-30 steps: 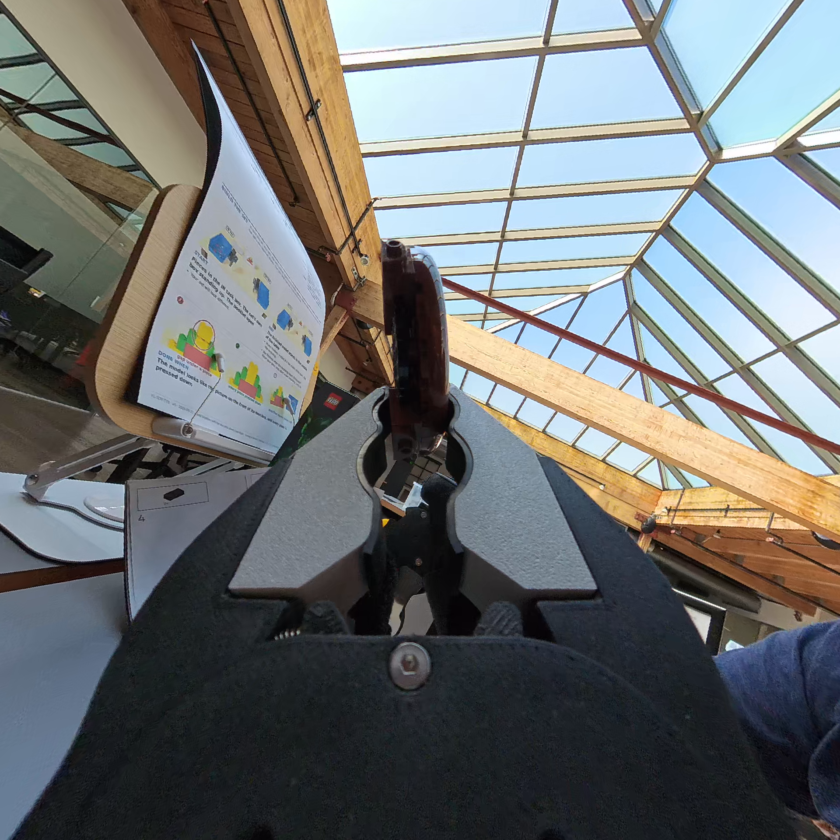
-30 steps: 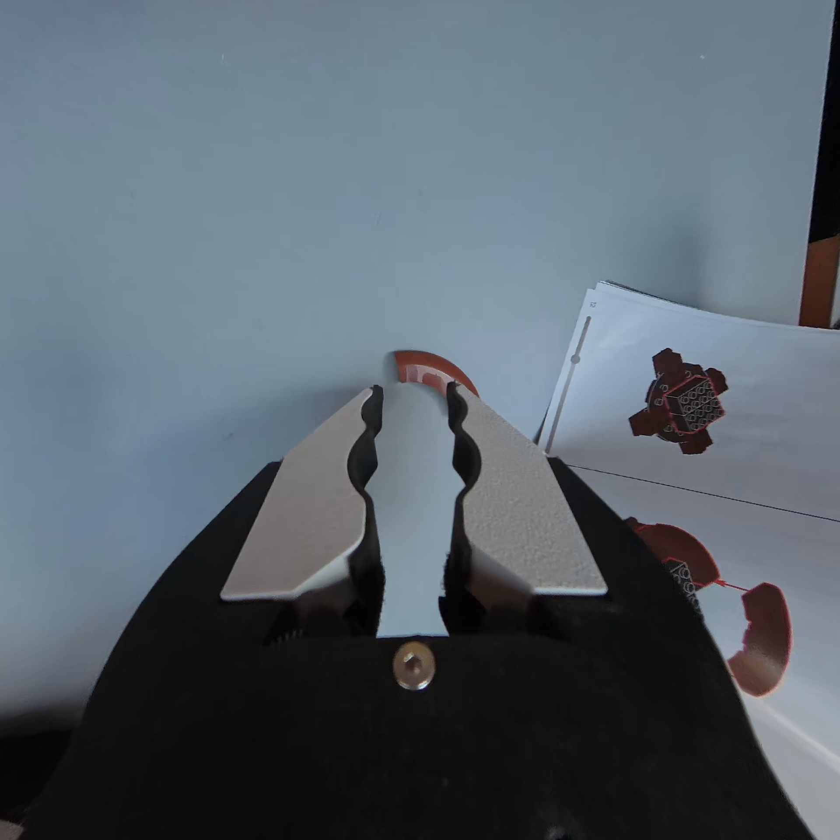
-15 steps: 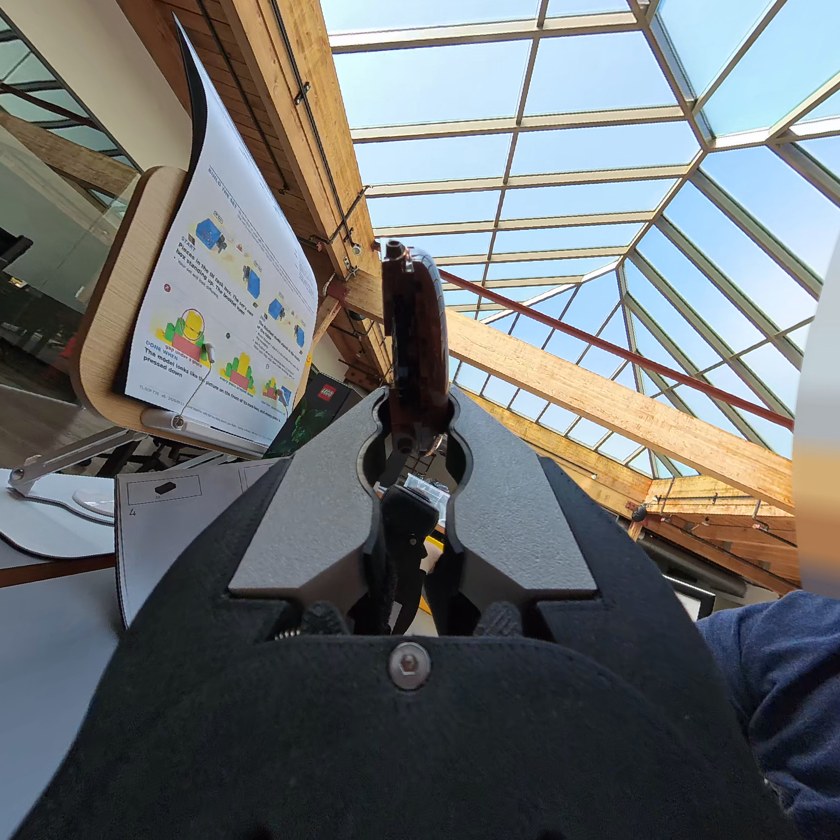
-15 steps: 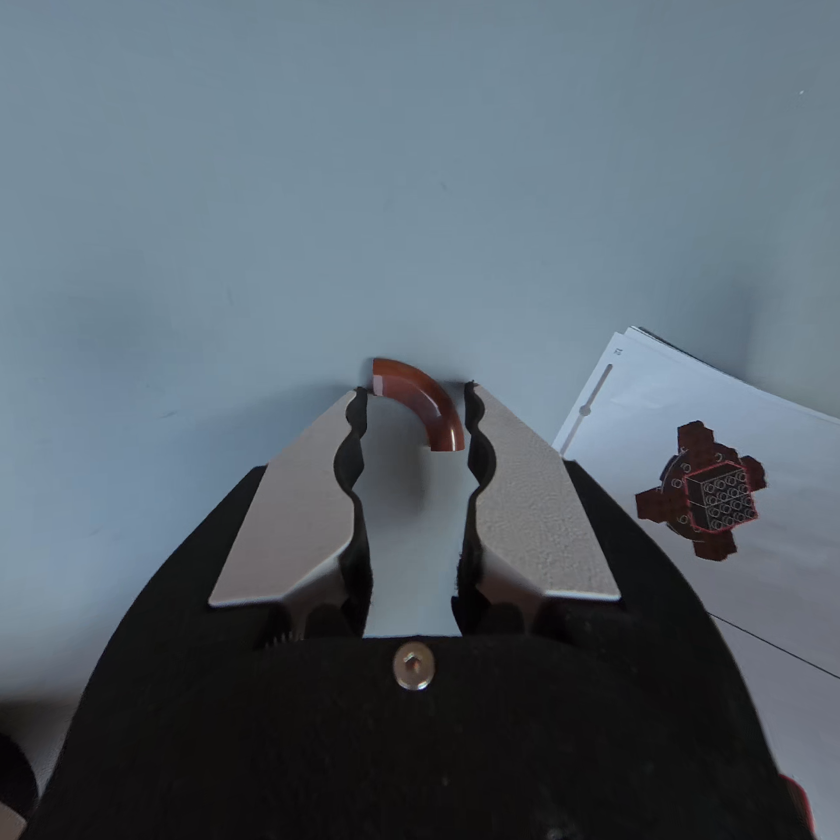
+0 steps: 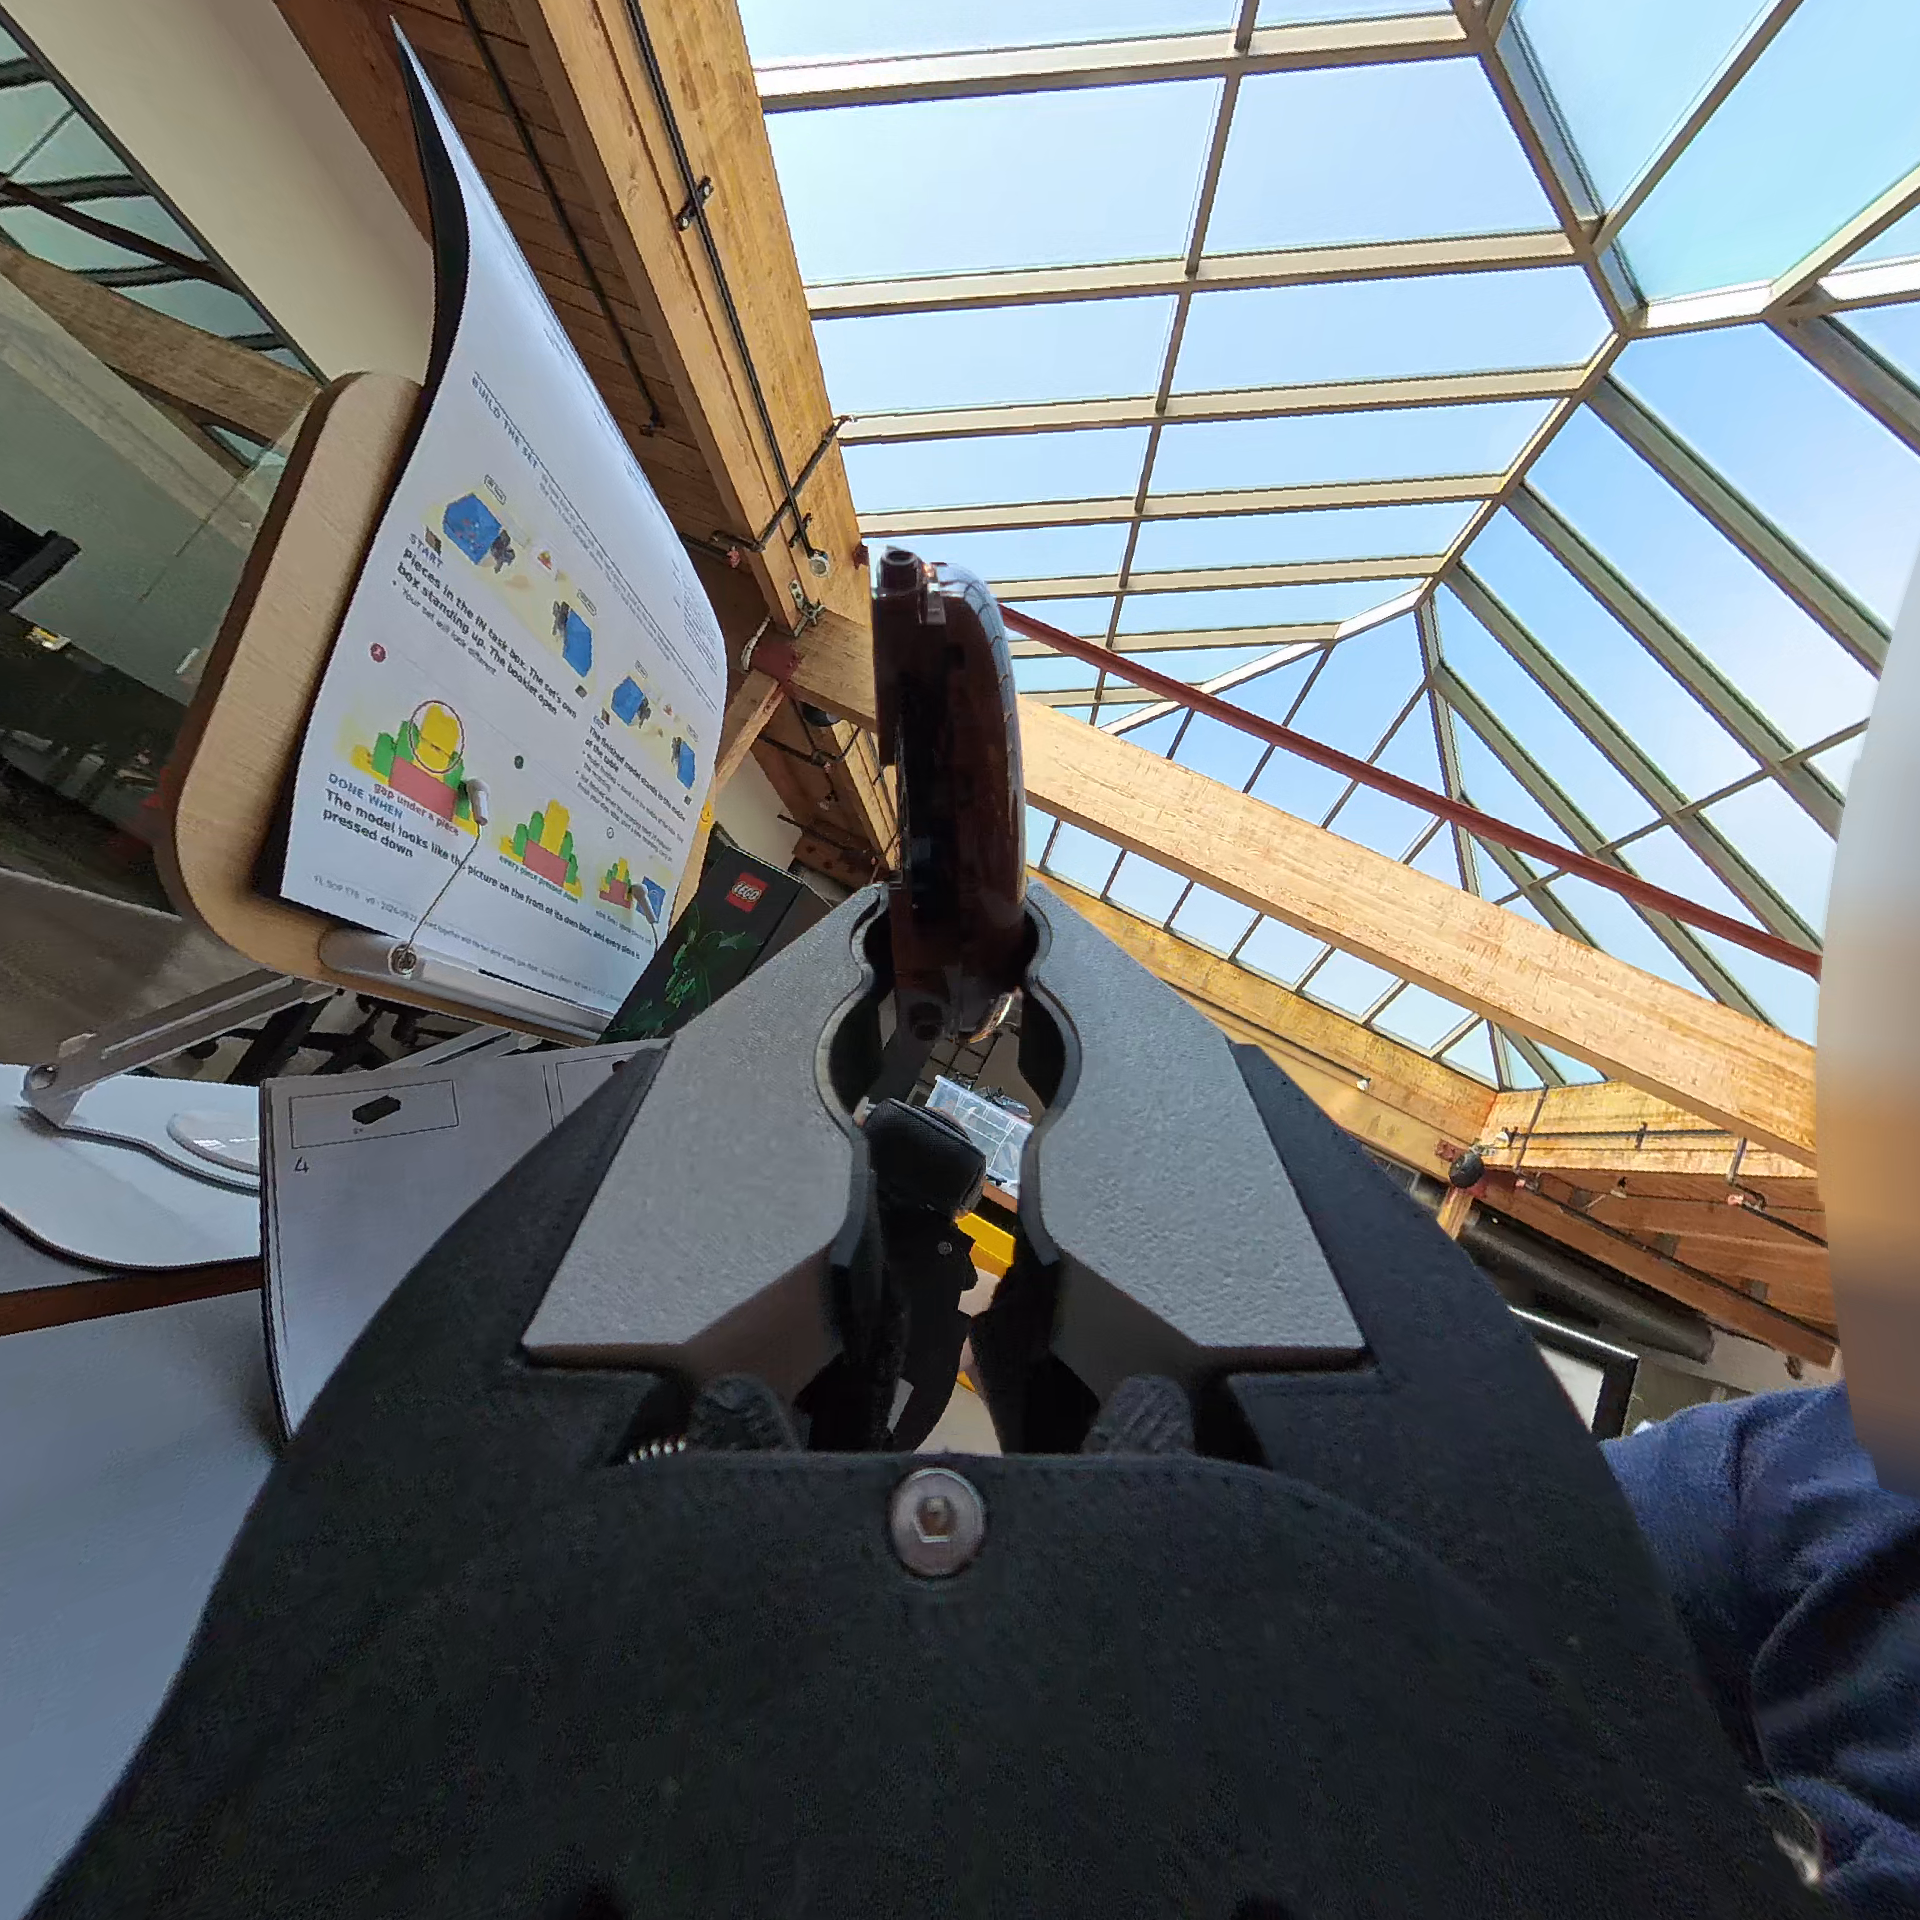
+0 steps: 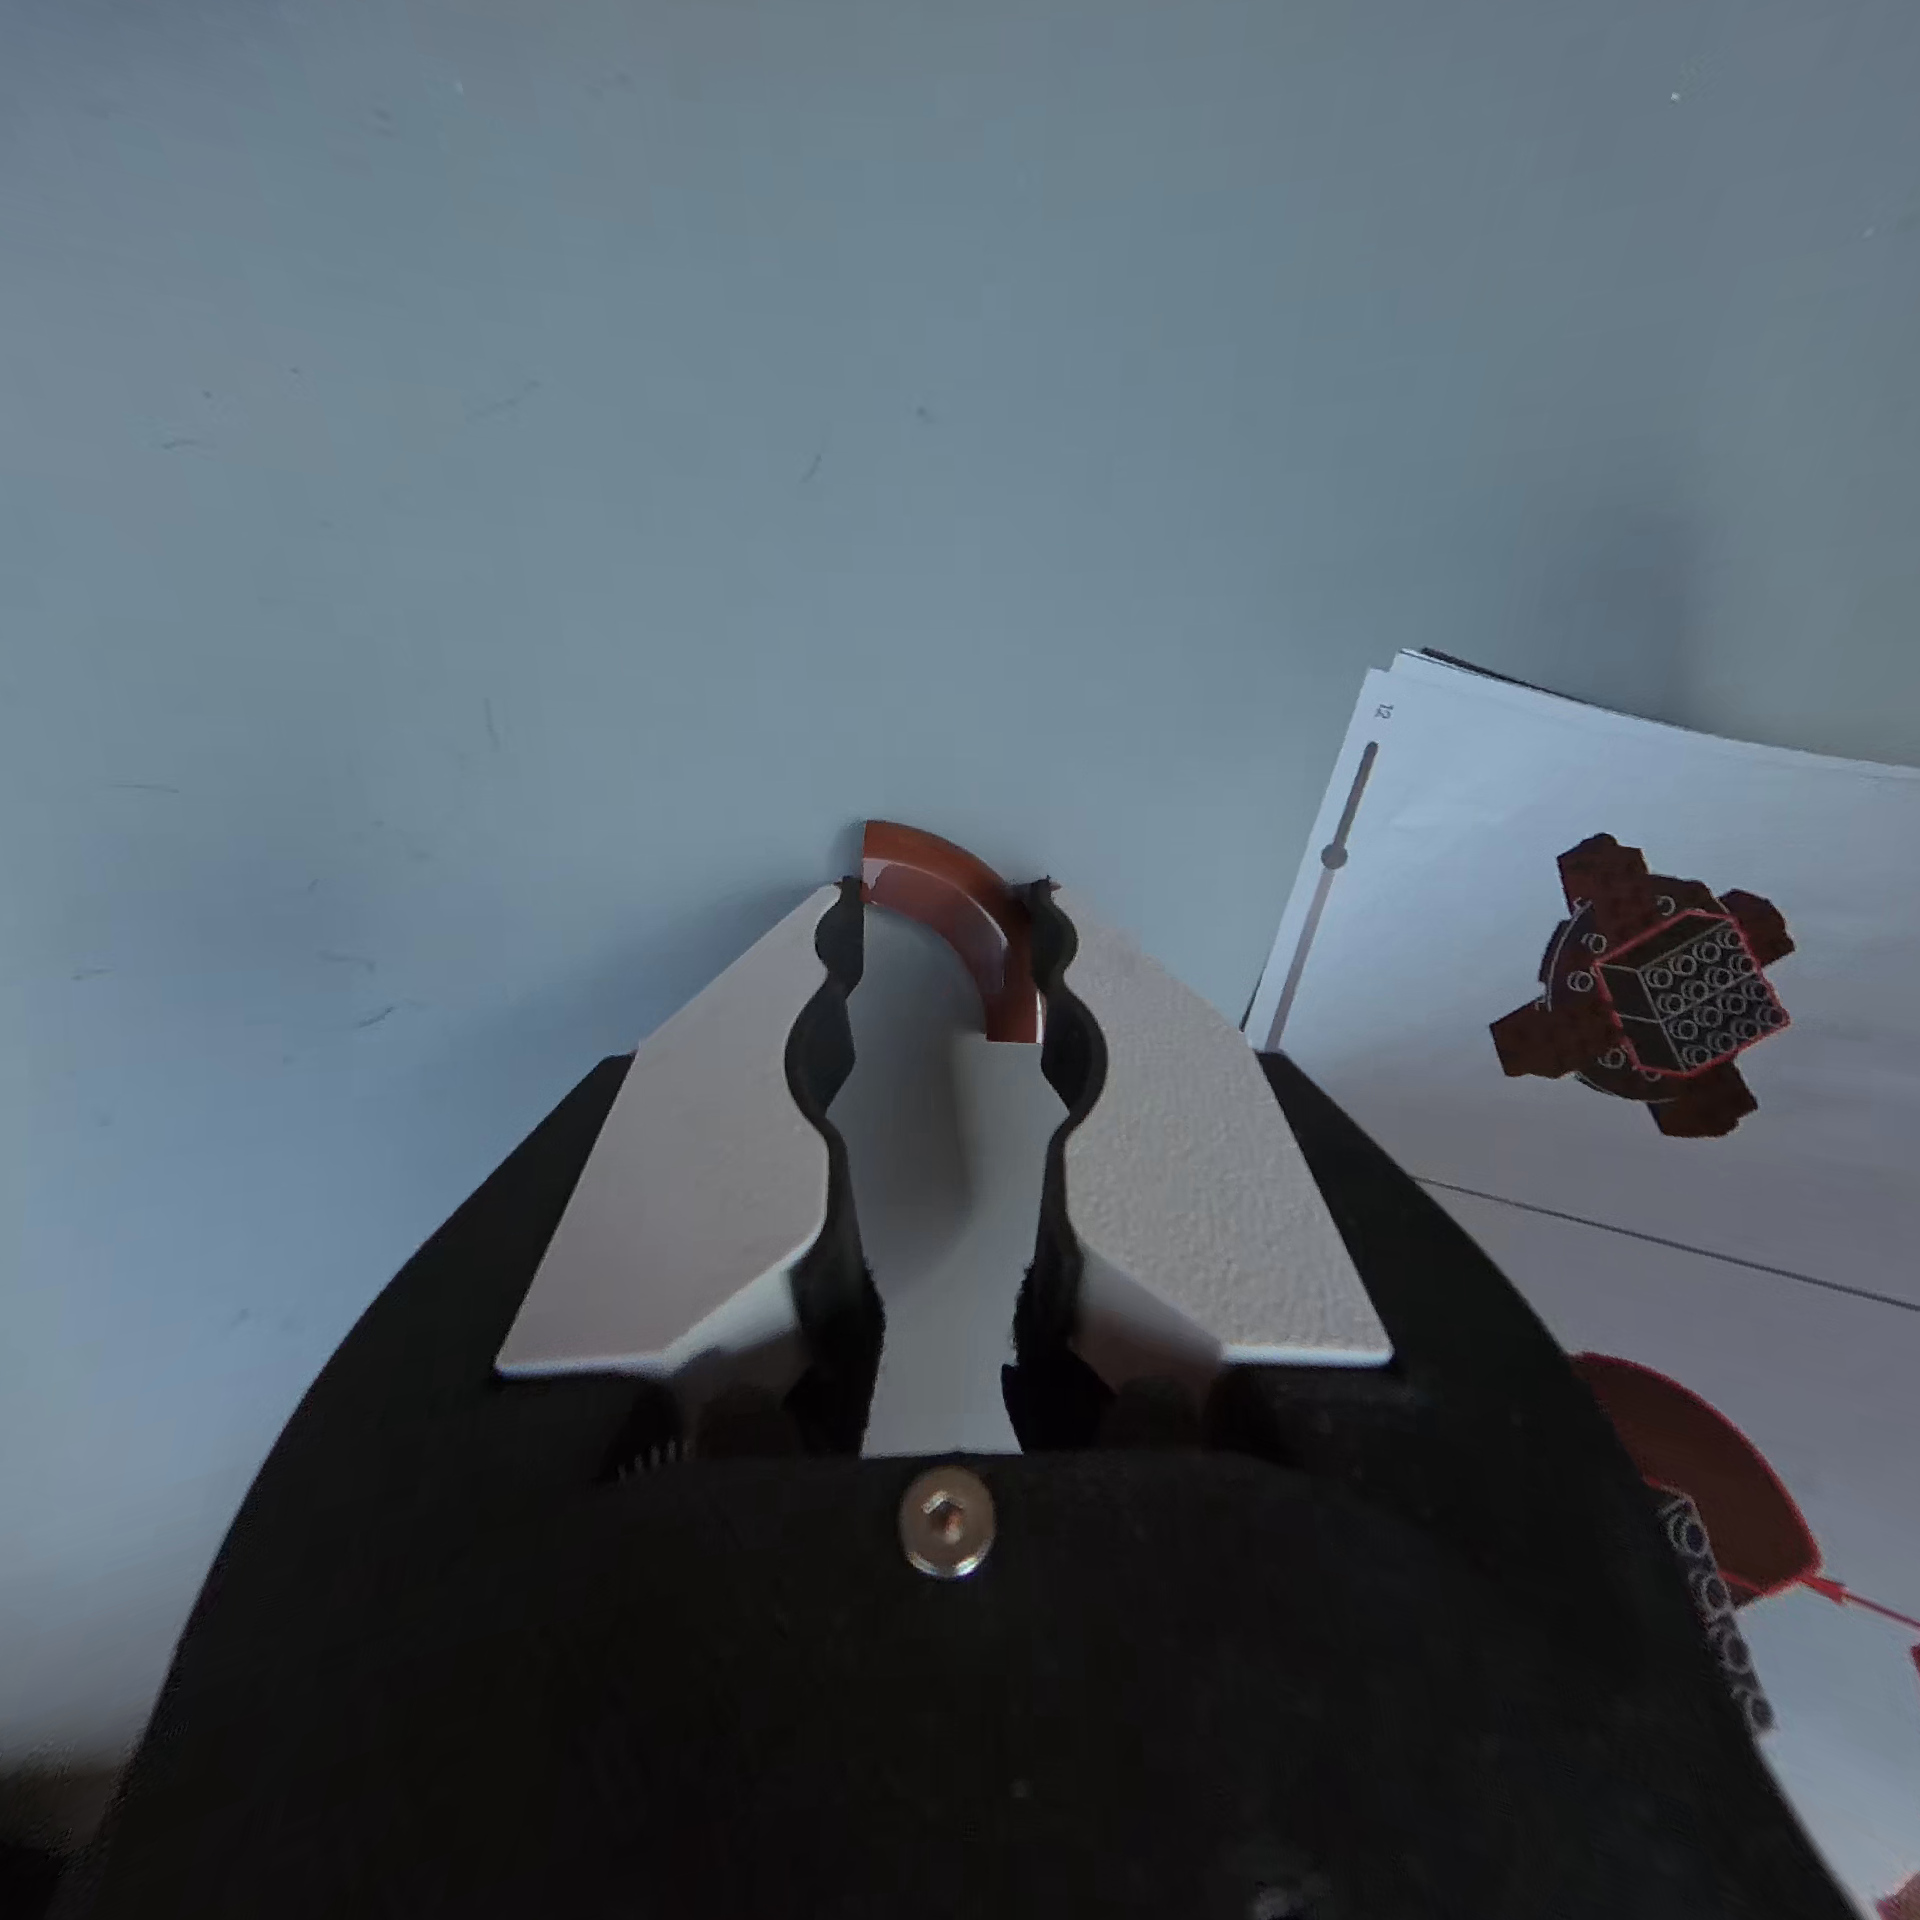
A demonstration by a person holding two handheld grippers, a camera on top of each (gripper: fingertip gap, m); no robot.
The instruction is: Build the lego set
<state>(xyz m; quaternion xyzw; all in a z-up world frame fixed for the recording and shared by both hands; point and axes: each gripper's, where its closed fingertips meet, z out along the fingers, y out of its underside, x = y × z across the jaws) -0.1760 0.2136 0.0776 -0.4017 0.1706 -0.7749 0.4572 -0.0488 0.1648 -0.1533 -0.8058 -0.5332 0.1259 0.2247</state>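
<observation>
My left gripper point(image 5: 951, 914) is shut on a dark brown lego assembly point(image 5: 940, 748) and holds it up edge-on against the glass roof. My right gripper point(image 6: 945, 894) is down at the grey table point(image 6: 623, 416). Its jaws stand closed on a small curved reddish-brown piece point(image 6: 935, 868), which touches both fingertips and still lies on the table. The open lego booklet point(image 6: 1558, 935) lies to the right of the right gripper and shows pictures of the brown model.
A printed instruction sheet point(image 5: 499, 727) stands on a wooden stand at the left. A dark lego box point(image 5: 717, 935) is behind it, with a booklet page point(image 5: 416, 1174) lying in front. A person's blue sleeve point(image 5: 1787, 1558) is at the lower right. About 25 centimetres separates my left fingertips from my right.
My right gripper moved forward over the curved piece, opened wider, then closed in on it. My left gripper tilted slightly, still holding the brown assembly.
</observation>
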